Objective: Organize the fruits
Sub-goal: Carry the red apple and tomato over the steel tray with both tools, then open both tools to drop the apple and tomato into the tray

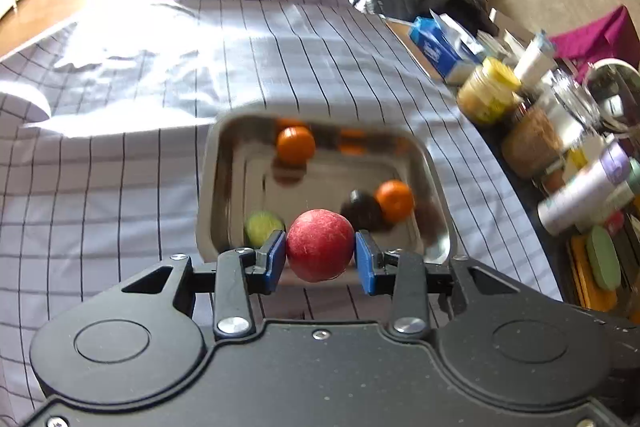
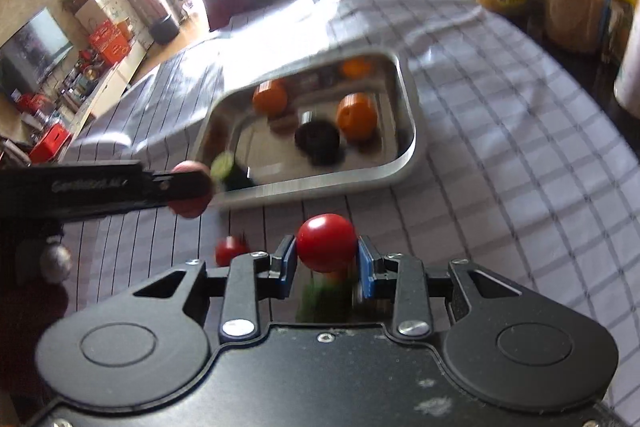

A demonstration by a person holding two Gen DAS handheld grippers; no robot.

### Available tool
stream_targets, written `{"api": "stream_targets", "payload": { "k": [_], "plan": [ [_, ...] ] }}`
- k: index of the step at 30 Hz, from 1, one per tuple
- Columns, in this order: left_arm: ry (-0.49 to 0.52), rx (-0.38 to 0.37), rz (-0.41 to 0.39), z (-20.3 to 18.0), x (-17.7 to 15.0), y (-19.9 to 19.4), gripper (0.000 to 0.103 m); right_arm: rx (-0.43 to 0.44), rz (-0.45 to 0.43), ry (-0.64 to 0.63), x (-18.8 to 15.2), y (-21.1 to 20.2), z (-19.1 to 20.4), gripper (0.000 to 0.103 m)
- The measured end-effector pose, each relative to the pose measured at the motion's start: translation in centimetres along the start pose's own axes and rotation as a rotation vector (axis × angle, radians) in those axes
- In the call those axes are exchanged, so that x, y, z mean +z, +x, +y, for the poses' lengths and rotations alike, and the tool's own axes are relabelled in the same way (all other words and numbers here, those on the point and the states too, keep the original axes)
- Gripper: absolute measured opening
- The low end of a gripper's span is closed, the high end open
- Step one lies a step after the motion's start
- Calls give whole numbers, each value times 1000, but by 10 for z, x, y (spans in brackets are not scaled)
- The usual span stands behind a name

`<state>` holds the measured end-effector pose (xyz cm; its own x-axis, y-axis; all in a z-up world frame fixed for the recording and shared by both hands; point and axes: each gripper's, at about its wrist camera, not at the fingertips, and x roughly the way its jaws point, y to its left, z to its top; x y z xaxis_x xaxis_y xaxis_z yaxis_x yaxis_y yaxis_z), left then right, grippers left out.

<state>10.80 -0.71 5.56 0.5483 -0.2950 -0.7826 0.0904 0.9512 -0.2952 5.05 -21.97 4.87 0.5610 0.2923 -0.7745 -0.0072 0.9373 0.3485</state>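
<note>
Fruits blurred: left gripper point(image 1: 320, 255) clamps a red apple point(image 1: 320, 245), right gripper point(image 2: 327, 259) a tomato point(image 2: 326, 243).

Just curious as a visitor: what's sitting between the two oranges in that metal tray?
In the right wrist view, a dark, almost black round fruit lies in the metal tray between the two oranges, nearer the right one.

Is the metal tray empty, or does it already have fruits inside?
Not empty: the metal tray holds two oranges, a dark fruit and a green one.
</note>
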Motion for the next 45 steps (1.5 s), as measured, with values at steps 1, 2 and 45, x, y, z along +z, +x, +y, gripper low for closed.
{"api": "stream_targets", "payload": {
  "k": [1,2,45],
  "plan": [
    [-2,2,-5,0,5,2,46,-4,-8,-1,8,1,2,34],
    [-11,1,-9,0,10,4,46,-10,-14,3,16,4,3,34],
    [3,149,53,1,32,67,49,-210,-34,-7,99,91,33,36]
  ]
}}
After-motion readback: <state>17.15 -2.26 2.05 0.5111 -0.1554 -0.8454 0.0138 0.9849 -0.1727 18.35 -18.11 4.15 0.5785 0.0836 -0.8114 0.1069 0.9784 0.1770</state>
